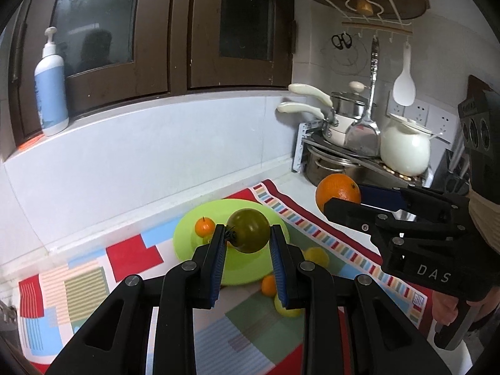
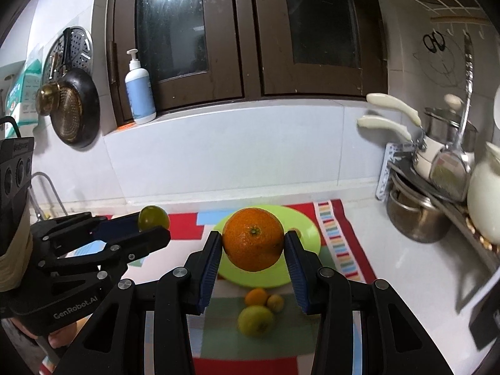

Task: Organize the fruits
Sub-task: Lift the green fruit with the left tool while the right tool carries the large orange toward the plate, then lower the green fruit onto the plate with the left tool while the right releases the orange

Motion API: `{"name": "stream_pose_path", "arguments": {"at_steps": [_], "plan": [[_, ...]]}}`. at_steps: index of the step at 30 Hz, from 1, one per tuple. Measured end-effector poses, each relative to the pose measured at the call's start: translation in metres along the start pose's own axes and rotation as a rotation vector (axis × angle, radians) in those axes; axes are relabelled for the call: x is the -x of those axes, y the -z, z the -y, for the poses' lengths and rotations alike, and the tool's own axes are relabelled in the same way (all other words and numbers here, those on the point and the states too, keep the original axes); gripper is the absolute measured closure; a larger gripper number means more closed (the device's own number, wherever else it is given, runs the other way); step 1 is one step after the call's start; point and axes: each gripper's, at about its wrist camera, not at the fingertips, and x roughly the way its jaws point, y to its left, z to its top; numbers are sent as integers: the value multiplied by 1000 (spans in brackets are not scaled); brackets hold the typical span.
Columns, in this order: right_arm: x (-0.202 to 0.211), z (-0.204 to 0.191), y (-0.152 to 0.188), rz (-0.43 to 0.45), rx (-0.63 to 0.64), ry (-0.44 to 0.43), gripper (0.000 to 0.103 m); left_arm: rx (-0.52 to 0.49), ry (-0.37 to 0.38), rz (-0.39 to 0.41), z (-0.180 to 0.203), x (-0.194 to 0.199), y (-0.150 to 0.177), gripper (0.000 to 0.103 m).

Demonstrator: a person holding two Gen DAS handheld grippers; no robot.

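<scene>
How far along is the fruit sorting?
Done: one small orange sits on the green plate.
In hand: the left gripper is shut on a green tomato and the right gripper is shut on a large orange, both held above the plate.
Left: a small orange, a small yellow fruit and a larger yellow-green fruit lie on the patterned mat.

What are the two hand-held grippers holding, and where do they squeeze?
The left hand-held gripper pinches a green tomato by its sides. The right hand-held gripper pinches a big orange by its sides, above the green plate.
</scene>
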Motion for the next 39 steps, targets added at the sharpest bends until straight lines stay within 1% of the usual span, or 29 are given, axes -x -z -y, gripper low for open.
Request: {"name": "stream_pose_path", "arguments": {"at_steps": [5,10,18,24,29,33,39], "plan": [[-25,11,-16,-25,10,-17,61,14,7,-16,-7,-26,-15,75],[-58,26,-27,-68,11,-28,61,22,12,-48,-16,-61,-28,75],[-116,52,-39,-132,0,-27,61,35,19,-107,-33,-123,-36,75],[-159,68,-41,-183,-4,-24,61,32,8,-158,-45,-168,-33,75],[-199,77,-38,-251,19,-42,61,33,-3,-201,-54,-200,-27,75],[-226,80,-34,-305,43,-61,61,34,-12,-229,-59,-221,-22,75],[-254,85,-27,-351,51,-78,61,39,-11,-269,-64,-243,-11,75]]}}
